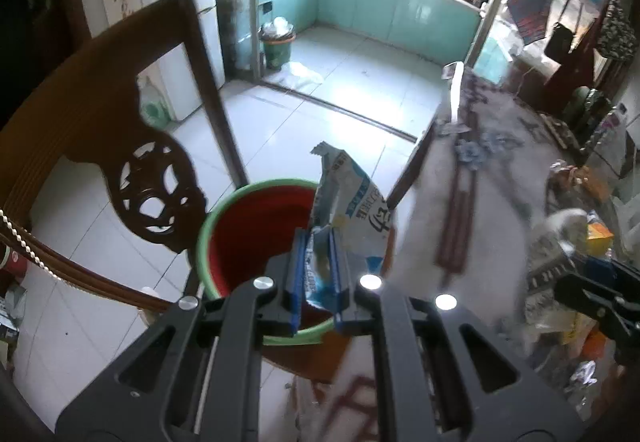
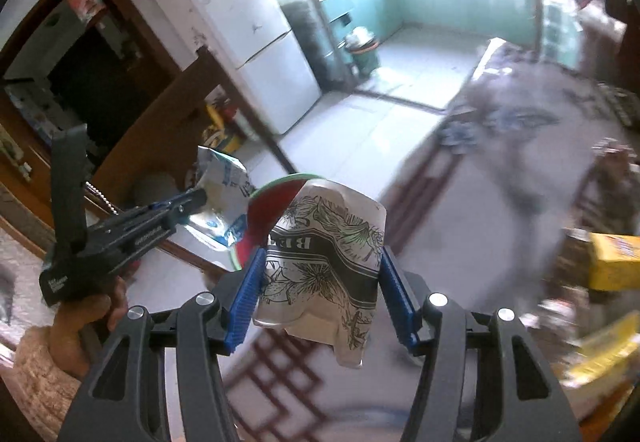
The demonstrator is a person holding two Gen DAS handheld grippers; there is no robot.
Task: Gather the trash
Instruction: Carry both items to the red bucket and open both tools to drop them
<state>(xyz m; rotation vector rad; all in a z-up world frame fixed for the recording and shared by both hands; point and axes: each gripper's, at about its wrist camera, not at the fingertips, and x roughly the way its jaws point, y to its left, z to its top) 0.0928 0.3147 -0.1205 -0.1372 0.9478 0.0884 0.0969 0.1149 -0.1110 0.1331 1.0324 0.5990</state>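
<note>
Left wrist view shows the left hand-held gripper (image 1: 318,262) pinching a crumpled white-and-blue foil snack wrapper (image 1: 352,202) right above the green-rimmed red plastic bin (image 1: 248,226), so I judge this piece is about to be dropped, not yet binned. Beside it, the right hand-held gripper (image 2: 320,282) clamps a crushed white paper cup with black flower print (image 2: 324,262), its pads pressing both sides, near that same bin (image 2: 272,202). More litter (yellow boxes, wrappers) lies on the cluttered desk (image 1: 472,242), and a carved dark wooden chair (image 1: 132,146) crowds the bin's far side.
</note>
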